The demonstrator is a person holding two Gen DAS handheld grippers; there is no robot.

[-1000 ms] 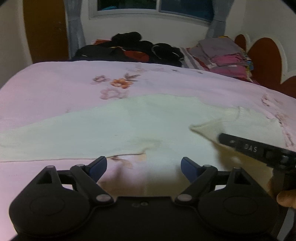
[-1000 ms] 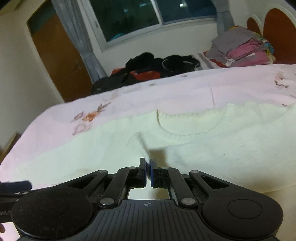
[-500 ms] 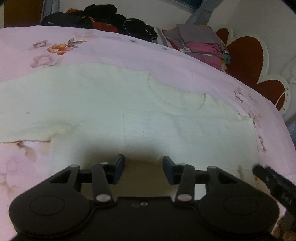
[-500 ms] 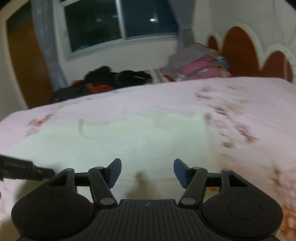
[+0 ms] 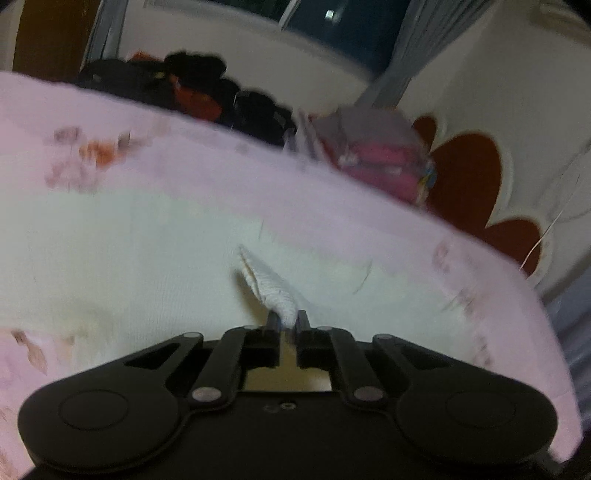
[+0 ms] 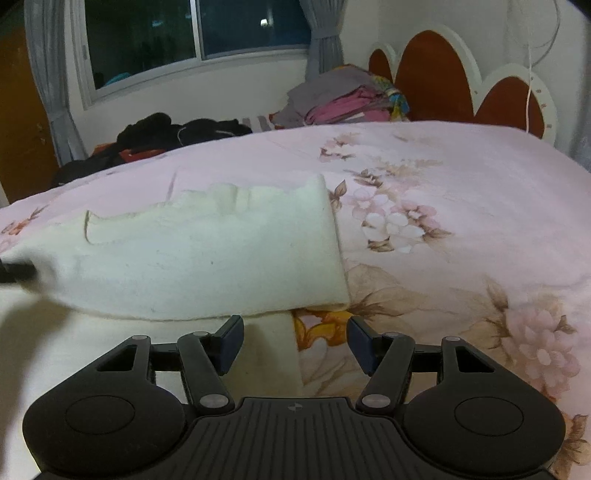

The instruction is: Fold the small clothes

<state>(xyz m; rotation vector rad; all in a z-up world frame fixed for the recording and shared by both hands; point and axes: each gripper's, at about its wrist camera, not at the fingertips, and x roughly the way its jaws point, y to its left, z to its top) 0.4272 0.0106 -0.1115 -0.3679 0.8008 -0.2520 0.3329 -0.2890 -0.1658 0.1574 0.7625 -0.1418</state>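
Both hand-held grippers sit at the near edge of the cream sweater (image 6: 207, 266), and we hold it with only one. Our left hand-held gripper (image 5: 285, 320) is pinched nearly shut on a ribbed fold of the knit (image 5: 269, 284), which rises between its jaws as a small peaked flap pointing up and to the far left. Our right hand-held gripper (image 6: 294, 341) stands moderately wide with nothing between its blue pads (image 6: 232, 343); just beyond them lies the folded-over panel's near right corner (image 6: 338, 301).

In the right wrist view the sweater lies flat on the bed (image 6: 461, 184), with its long axis running left to right. The folded panel ends in a clean straight edge on the right, and the neckline (image 6: 92, 229) shows as a curved seam towards the left. We judge the right hand to be nearer the free right edge and the left hand to be nearer the middle, so the next fold probably turns on carrying the pinched part across that axis.

The knit looks soft, thick and slightly fuzzy, limp enough to sag from a single pinch. Under it is a smooth pink bedcover printed with pale and orange flowers. Farther back are a pile of dark clothes (image 6: 177, 133), a stack of folded clothes (image 6: 343, 99), a scalloped red-brown headboard (image 6: 436, 81) and a curtained window (image 6: 199, 33).
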